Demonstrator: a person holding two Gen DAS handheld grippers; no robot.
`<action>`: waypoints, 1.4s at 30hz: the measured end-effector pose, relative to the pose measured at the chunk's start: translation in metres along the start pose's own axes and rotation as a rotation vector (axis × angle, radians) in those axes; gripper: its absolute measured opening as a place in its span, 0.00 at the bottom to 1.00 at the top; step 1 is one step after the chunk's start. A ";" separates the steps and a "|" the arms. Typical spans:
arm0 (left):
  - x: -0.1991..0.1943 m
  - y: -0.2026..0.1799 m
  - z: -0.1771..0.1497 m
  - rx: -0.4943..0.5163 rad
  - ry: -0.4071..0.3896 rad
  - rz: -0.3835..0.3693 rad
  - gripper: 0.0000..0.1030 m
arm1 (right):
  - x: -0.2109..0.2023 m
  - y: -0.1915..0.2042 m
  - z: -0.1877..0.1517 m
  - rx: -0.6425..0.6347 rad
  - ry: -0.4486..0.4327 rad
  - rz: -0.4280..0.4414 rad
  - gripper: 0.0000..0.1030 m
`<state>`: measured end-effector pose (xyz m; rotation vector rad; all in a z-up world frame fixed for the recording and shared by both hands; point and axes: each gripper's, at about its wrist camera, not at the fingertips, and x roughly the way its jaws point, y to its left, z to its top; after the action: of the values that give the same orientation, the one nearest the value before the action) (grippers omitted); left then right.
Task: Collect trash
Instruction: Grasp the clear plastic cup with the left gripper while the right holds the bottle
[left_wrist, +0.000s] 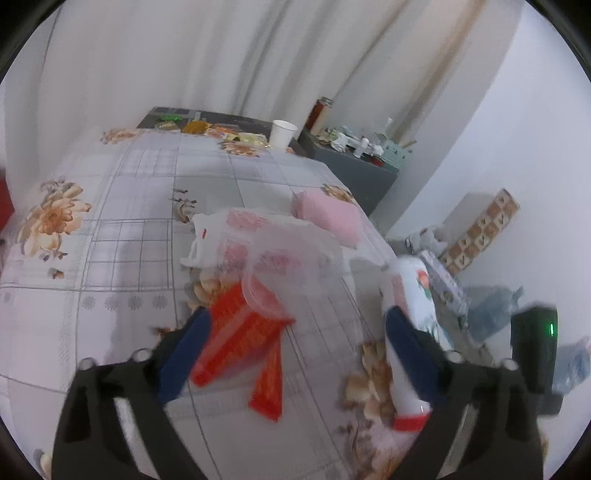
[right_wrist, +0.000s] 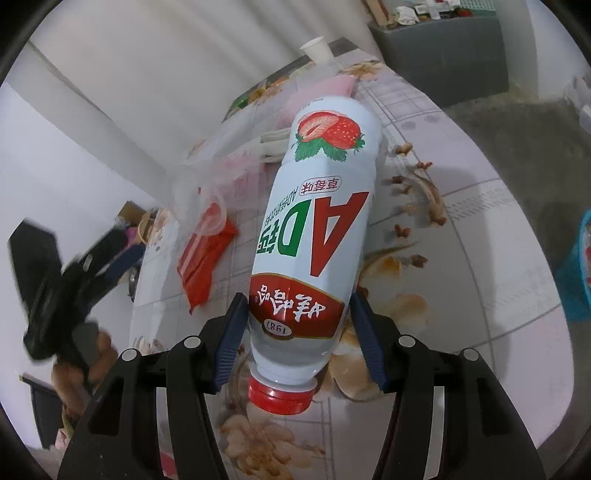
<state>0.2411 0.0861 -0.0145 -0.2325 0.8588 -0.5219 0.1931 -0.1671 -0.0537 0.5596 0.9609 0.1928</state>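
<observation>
Through the left wrist camera I see my left claw (left_wrist: 295, 350) spread wide and holding nothing, hanging over the flowered tablecloth (left_wrist: 122, 236). A red wrapper (left_wrist: 236, 339) lies just ahead between its fingers, with a clear plastic bag (left_wrist: 273, 247) just beyond it. The white bottle (left_wrist: 410, 332) sits at the right, beside my right-hand finger.

Through the right wrist camera my right claw (right_wrist: 299, 336) straddles that bottle (right_wrist: 317, 229) near its red cap (right_wrist: 280, 397). The left pad touches it; the right pad shows a gap, so I judge the grip unsure. The bottle's long axis runs straight away from me, cap nearest. The bag lies far left, so my left hand is nearer to it.
</observation>
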 end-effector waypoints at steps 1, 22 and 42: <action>0.006 0.004 0.005 -0.014 0.008 0.014 0.80 | 0.000 -0.002 -0.001 0.005 0.000 0.011 0.53; 0.026 -0.002 0.016 0.045 -0.003 0.097 0.05 | -0.007 -0.025 -0.005 0.029 -0.011 0.079 0.53; -0.025 -0.018 -0.079 0.019 0.320 -0.090 0.05 | -0.034 -0.015 -0.041 -0.119 0.052 -0.009 0.52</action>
<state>0.1611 0.0847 -0.0416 -0.1732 1.1574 -0.6623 0.1387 -0.1785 -0.0552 0.4429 0.9954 0.2552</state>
